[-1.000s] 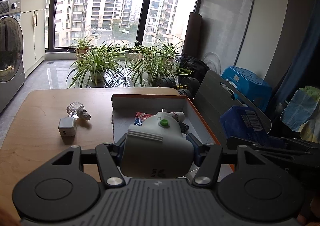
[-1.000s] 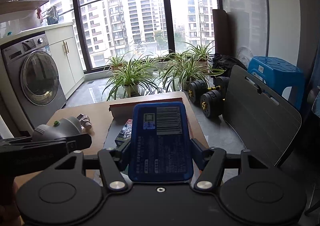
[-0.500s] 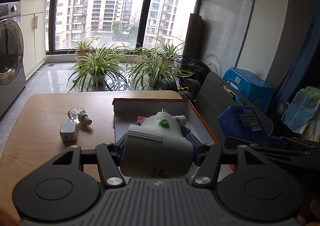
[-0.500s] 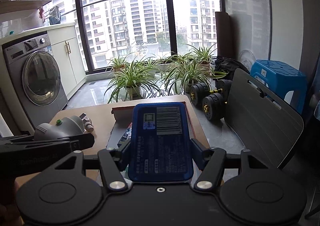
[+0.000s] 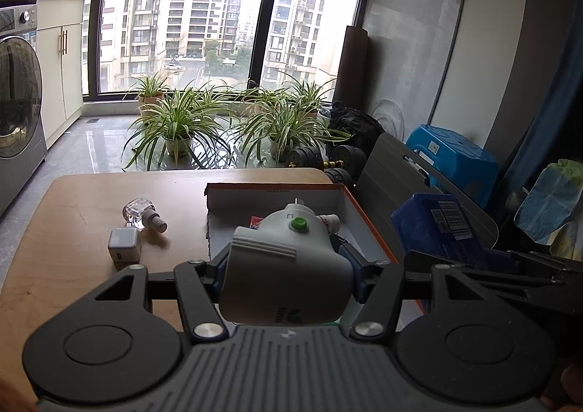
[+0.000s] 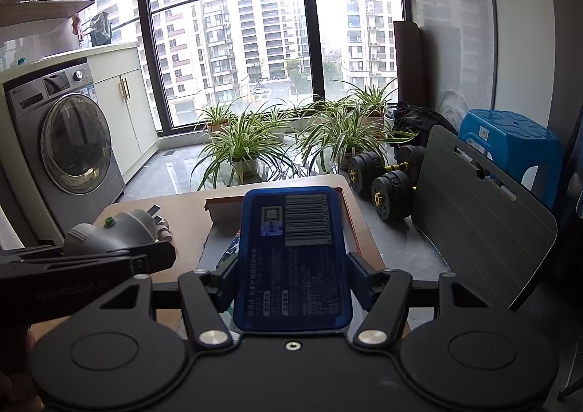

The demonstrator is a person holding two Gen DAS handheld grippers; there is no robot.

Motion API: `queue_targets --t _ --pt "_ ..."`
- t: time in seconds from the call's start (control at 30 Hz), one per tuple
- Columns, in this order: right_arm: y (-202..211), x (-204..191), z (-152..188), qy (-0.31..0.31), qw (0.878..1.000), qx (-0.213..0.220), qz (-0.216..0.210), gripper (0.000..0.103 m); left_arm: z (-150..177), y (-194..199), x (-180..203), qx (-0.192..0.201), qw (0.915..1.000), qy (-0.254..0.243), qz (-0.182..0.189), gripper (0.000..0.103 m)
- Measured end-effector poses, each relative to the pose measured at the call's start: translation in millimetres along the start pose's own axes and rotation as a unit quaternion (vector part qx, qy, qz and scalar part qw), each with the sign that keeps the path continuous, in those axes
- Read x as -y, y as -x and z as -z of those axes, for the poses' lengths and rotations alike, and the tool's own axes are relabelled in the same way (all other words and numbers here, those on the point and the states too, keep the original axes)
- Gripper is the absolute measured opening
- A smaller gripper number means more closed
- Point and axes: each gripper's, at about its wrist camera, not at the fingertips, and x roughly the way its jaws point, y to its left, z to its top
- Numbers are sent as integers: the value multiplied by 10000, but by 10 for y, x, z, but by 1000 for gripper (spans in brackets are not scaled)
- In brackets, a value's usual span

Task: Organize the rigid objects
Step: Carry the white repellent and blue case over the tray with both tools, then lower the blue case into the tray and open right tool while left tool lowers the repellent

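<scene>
My left gripper is shut on a grey plug-in device with a green button, held above the near end of an orange-rimmed box on the wooden table. The device also shows in the right wrist view. My right gripper is shut on a flat blue case with a barcode label, held above the box's right side; the case also shows in the left wrist view. A clear small bottle and a white cube charger lie on the table left of the box.
The box holds a red packet and a white tube, partly hidden. Past the table are potted plants, dumbbells, a grey folded board, a blue stool and a washing machine.
Both grippers have risen and pulled back slightly with their objects held; the table and box now sit lower and farther in both views.
</scene>
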Motion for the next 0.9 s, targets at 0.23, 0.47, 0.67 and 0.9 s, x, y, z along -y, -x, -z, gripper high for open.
queue_targets --t 0.23,0.47,0.67,0.9 --pt "-2 2 -1 -9 10000 -2 0 74 -5 -9 -1 -4 10000 -1 2 61" --pt "-30 -15 -36 -19 10000 -26 0 74 -24 -57 0 -33 10000 -1 -6 61" --pt "-83 -21 -54 -24 10000 -57 1 74 -21 -115 -14 -63 10000 7 -13 61" --pt "-167 -31 -41 -25 10000 -93 -2 74 -6 -186 -31 -123 9999 15 -25 61"
